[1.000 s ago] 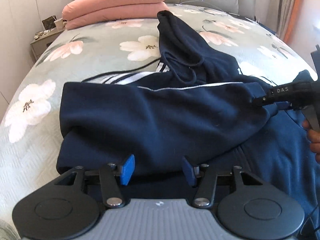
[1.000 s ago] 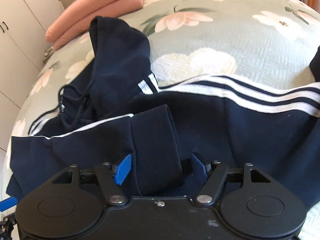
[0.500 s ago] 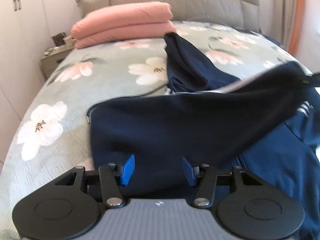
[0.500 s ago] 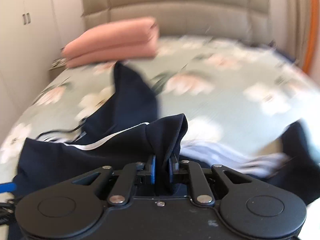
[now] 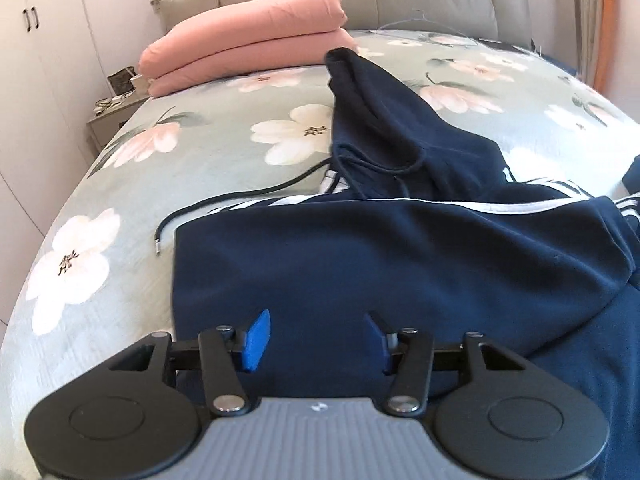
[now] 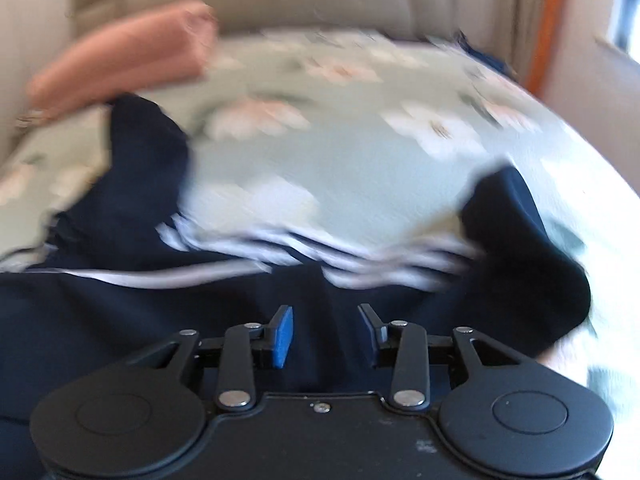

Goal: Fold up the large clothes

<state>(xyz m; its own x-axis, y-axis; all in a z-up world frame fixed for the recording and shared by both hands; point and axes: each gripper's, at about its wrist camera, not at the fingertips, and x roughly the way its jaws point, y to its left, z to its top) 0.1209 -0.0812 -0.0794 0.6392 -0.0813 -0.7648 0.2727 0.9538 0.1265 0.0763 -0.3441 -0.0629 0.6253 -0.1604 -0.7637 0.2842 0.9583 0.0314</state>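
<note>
Navy hoodie (image 5: pixel 400 264) spread on bed (image 5: pixel 208 160), one side folded across w/ sleeve over middle, hood toward pink bedding (image 5: pixel 244 40). Left gripper (image 5: pixel 316 338) & right gripper (image 6: pixel 326 334) hover above fabric, jaws apart, holding nothing. Prob. mid-fold; next calls for grabbing other sleeve (image 6: pixel 524 248), folding inward. Right view blurred.

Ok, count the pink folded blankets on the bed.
2, stacked at the head of the bed on its left side: upper pink blanket, lower pink blanket directly beneath it. The right wrist view is too blurred to add more.
</note>
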